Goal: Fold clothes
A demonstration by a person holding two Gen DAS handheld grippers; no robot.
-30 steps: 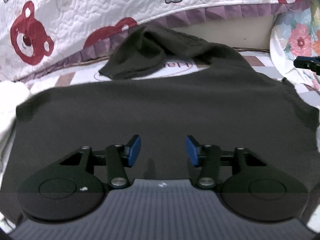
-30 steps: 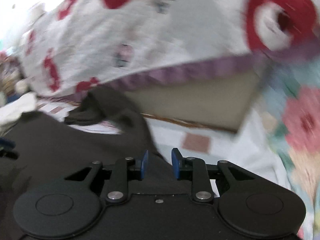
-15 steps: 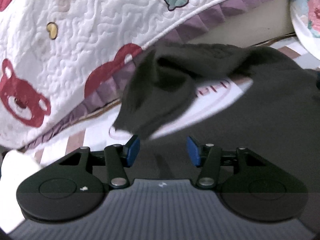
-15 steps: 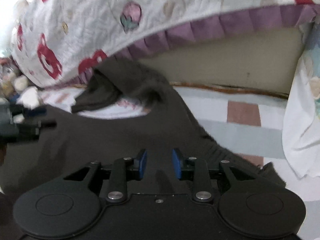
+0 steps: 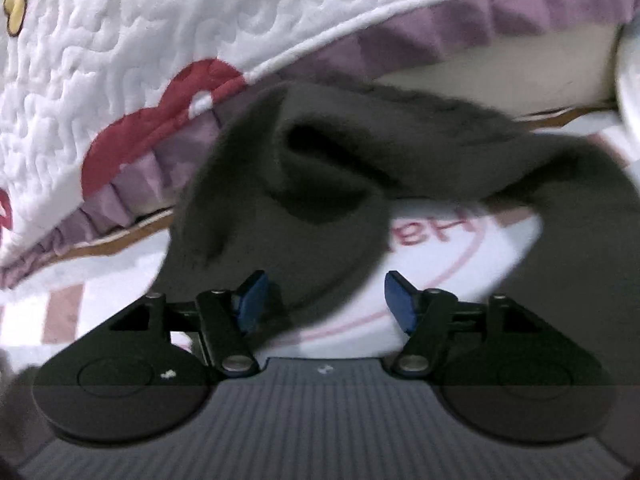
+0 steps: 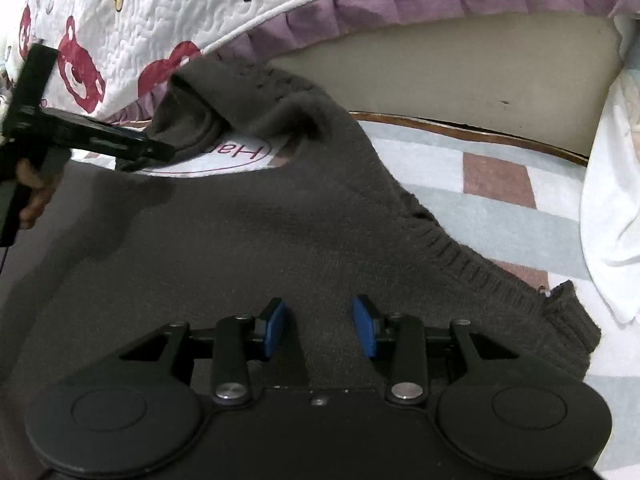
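Left gripper (image 5: pixel 324 300) is wide open right at the crumpled sleeve (image 5: pixel 280 208) of the dark sweater (image 6: pixel 248 248), its jaws either side of the cuff, not closed on it. Right gripper (image 6: pixel 318 326) hangs over the sweater body, partly open, holding nothing. Sweater lies on the checked sheet (image 6: pixel 496 200), sleeve bunched by the bear quilt (image 6: pixel 160 12).

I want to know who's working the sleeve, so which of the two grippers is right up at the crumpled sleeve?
The left gripper: its open jaws sit at the dark sweater's bunched sleeve. The right gripper, also open, hovers over the flat body.
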